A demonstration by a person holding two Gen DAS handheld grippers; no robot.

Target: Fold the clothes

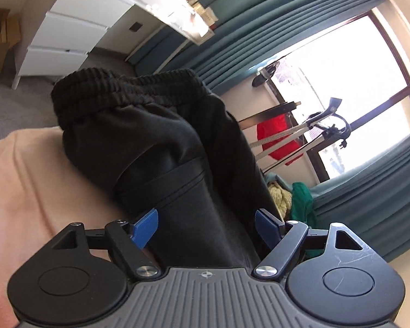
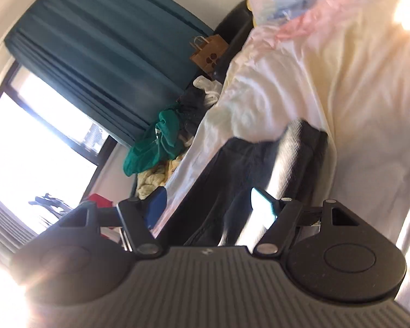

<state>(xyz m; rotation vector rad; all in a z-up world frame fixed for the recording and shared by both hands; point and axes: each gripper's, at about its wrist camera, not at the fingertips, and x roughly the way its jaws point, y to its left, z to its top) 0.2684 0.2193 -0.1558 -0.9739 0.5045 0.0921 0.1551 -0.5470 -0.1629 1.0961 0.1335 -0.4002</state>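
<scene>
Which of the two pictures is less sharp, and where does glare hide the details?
Left wrist view: sharp, only the window is blown out white. Right wrist view: motion-blurred, glare washes the bedsheet at upper right and the lower left corner; a bright reflection covers one blue finger pad. Both views show fisheye bending.

Blown-out window (image 1: 341, 82) glare; right view motion-blurred.

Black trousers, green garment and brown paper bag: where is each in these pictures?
black trousers (image 1: 150, 139): left wrist view, on the cloth below the ribbed waistband.
green garment (image 2: 147, 147): right wrist view, on the middle of the crumpled heap by the curtain.
brown paper bag (image 2: 209, 54): right wrist view, on its front face.
</scene>
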